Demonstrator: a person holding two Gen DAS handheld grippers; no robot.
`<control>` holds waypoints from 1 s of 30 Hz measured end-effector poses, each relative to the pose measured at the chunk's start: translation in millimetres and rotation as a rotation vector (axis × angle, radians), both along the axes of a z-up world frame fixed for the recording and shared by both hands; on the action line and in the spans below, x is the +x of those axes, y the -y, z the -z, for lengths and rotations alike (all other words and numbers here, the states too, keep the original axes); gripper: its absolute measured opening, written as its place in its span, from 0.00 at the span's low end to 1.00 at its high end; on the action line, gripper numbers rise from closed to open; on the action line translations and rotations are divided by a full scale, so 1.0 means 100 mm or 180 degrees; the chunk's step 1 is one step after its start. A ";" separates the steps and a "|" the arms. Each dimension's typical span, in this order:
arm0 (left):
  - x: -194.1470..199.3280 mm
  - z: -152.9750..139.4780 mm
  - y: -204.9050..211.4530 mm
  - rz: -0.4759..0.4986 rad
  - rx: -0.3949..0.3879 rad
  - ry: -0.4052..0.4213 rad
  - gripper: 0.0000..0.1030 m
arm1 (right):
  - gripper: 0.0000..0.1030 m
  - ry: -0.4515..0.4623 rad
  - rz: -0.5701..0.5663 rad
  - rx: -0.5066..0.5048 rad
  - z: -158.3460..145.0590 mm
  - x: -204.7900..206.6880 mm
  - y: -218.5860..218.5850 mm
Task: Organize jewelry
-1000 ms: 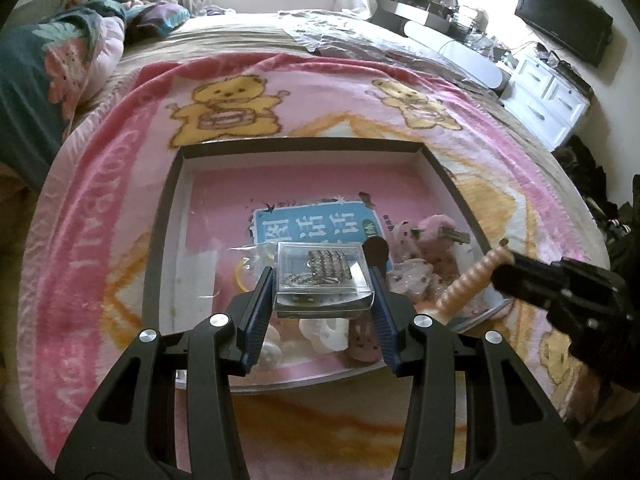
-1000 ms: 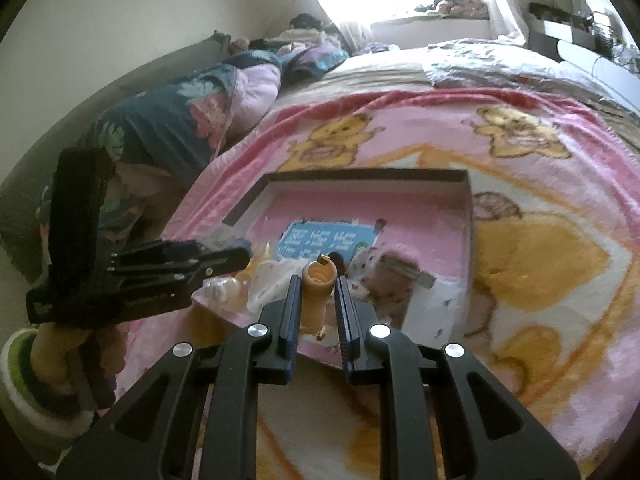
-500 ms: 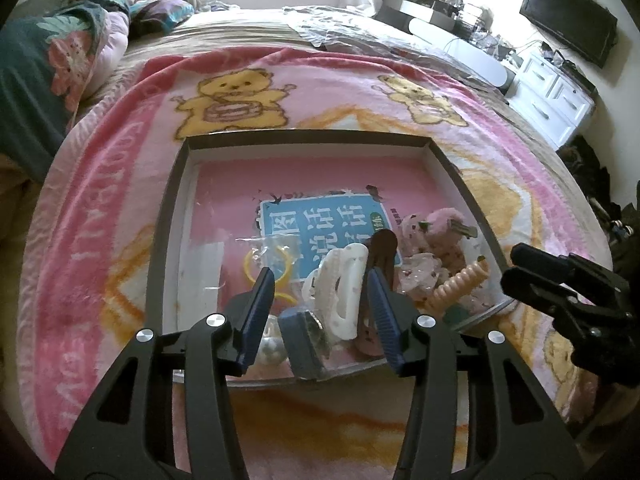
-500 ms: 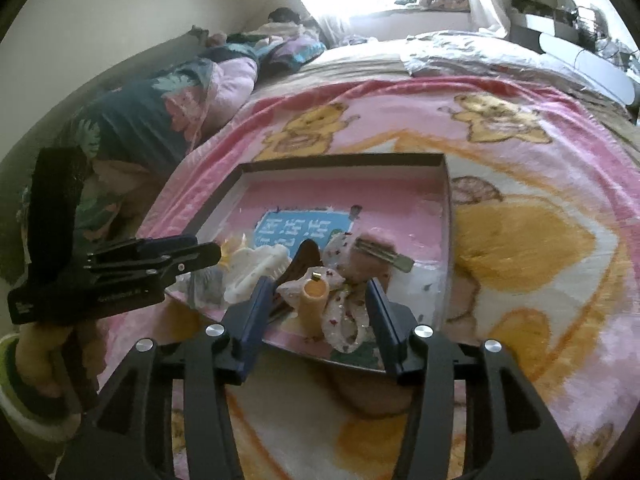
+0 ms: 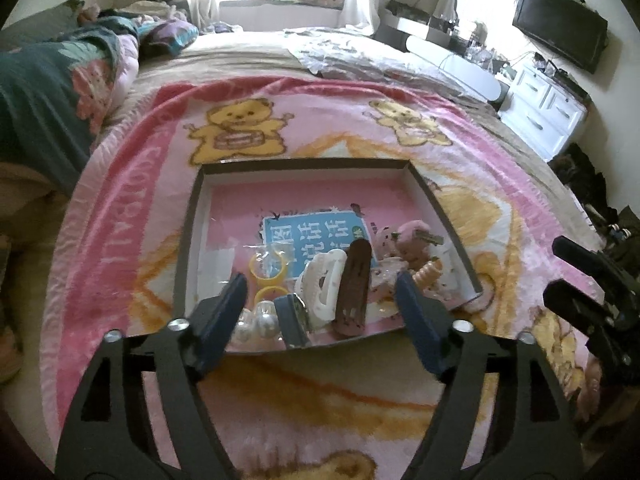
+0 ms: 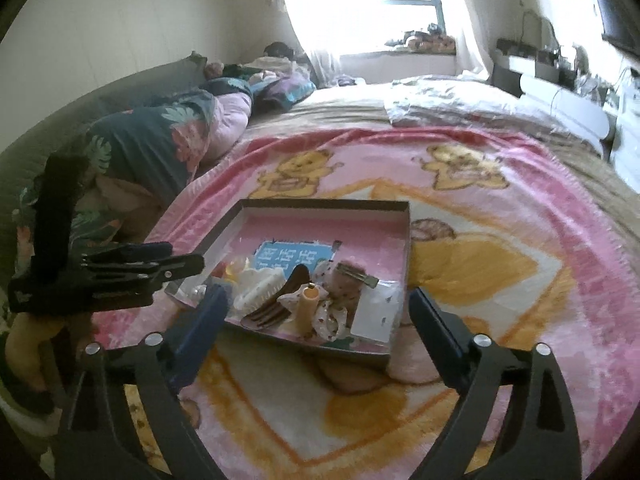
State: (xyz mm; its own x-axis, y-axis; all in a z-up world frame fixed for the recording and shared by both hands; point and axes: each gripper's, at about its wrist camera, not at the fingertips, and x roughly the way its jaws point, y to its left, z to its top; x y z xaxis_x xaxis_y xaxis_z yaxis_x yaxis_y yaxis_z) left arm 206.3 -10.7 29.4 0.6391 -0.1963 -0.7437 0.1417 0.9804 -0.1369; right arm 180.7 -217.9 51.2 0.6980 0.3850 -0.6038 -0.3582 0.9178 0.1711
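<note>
On the bed's pink bear blanket sits the shallow tray, the hair clips and jewelry piled at its near end. My left gripper has just spread wide, empty, above the small clear box, which seems tipped on edge. My right gripper has likewise just opened, clear of the peach coil tie lying in the tray.

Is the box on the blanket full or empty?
Partly full. Clips and rings crowd the near end of the box; its far end shows bare pink floor.
</note>
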 end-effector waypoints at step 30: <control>-1.37 0.03 -0.15 -0.0310 0.0038 0.0195 0.91 | 0.96 0.0109 0.0173 -0.0113 0.10 -1.10 0.01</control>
State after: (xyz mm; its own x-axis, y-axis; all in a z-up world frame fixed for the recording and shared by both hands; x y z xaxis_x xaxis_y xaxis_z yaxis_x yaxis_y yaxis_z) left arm 69.0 4.6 26.8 0.6991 -0.1225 -0.7045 0.0535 0.9914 -0.1193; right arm 70.8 -219.1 41.4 0.7377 0.3249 -0.5919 -0.3129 0.9413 0.1267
